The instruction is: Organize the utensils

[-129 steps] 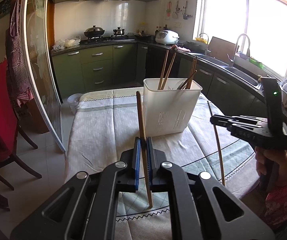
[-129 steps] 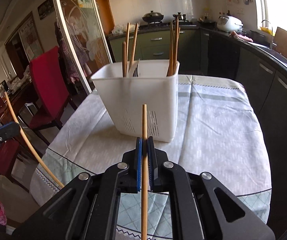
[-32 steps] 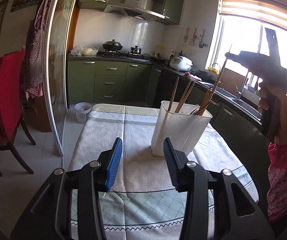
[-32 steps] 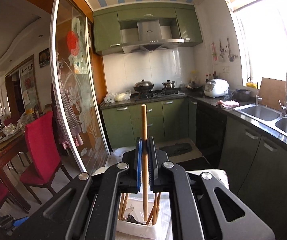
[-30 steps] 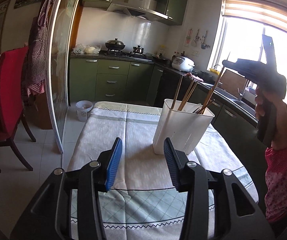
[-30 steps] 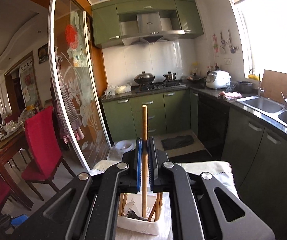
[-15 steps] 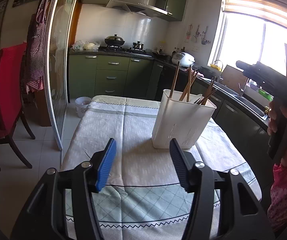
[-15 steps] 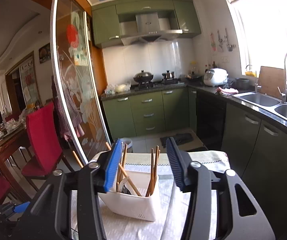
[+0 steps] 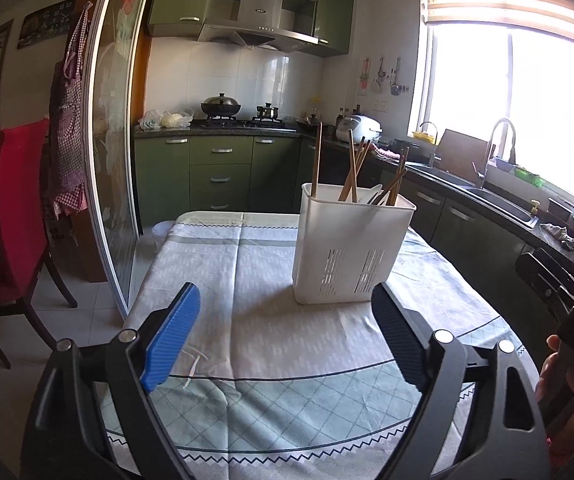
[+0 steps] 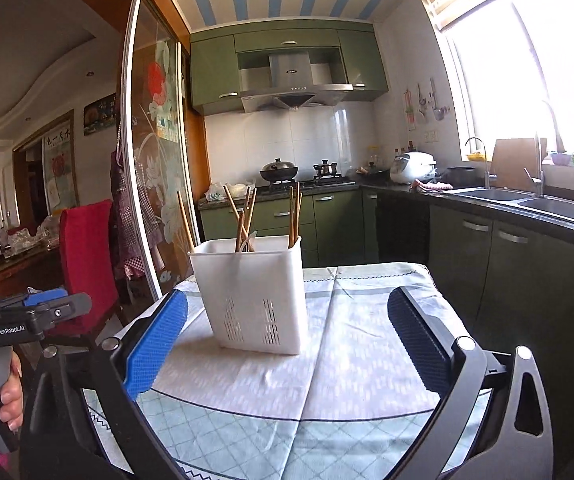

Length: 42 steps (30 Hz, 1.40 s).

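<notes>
the worktop, under a pale patterned tablecloth, fills the lower middle of both views. the white utensil holder stands upright on it, right of centre in the left wrist view and centre in the right wrist view, with wooden chopsticks leaning inside it. the left claw is spread wide and holds nothing. the right claw is likewise spread wide and bare, short of the holder.
</notes>
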Motion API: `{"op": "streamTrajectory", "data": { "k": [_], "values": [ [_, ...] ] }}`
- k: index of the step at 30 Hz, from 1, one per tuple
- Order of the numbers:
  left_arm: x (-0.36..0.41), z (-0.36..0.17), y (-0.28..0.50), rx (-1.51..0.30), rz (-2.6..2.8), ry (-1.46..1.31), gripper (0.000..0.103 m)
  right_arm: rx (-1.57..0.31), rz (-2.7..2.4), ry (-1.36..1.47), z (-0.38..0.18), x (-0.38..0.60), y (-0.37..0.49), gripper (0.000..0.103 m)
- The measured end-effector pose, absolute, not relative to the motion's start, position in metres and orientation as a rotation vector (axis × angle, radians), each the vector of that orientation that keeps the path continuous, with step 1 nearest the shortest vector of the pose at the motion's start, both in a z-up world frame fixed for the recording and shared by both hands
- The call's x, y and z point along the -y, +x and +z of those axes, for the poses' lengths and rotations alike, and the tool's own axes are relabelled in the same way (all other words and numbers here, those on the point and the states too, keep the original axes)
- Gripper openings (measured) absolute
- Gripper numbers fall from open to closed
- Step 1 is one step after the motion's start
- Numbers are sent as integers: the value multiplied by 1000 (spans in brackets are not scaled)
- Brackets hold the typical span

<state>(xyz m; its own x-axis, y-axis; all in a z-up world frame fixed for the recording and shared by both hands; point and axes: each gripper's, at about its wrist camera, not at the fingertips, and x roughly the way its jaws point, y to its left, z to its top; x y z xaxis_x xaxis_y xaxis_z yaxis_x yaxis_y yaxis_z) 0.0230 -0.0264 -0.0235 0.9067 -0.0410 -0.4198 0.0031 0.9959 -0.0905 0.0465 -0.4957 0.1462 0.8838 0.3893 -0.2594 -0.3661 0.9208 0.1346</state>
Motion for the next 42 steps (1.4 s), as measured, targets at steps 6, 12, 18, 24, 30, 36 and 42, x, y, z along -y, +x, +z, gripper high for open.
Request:
{"op": "streamTrajectory", "data": {
  "k": [6, 12, 18, 24, 30, 36, 42],
  "values": [
    [25, -20, 16, -425, -27, -95, 87, -282, 362, 82, 149, 500, 40, 98],
    [20, -22, 15, -435, -11, -98, 87, -279, 367, 76, 163, 498, 43, 98],
    [19, -22, 12, -434, -5, -91, 87, -267, 369, 64, 168, 496, 39, 98],
    [17, -22, 11, -435, -5, -100, 87, -276, 369, 65, 169, 498, 40, 98],
    [16, -22, 12, -438, -1, -99, 87, -279, 374, 64, 169, 497, 41, 98],
    [16, -22, 12, -443, 2, -96, 88, -283, 378, 65, 168, 498, 41, 98],
    [14, -22, 12, -442, 5, -99, 88, -281, 384, 65, 169, 499, 39, 98]
  ]
}}
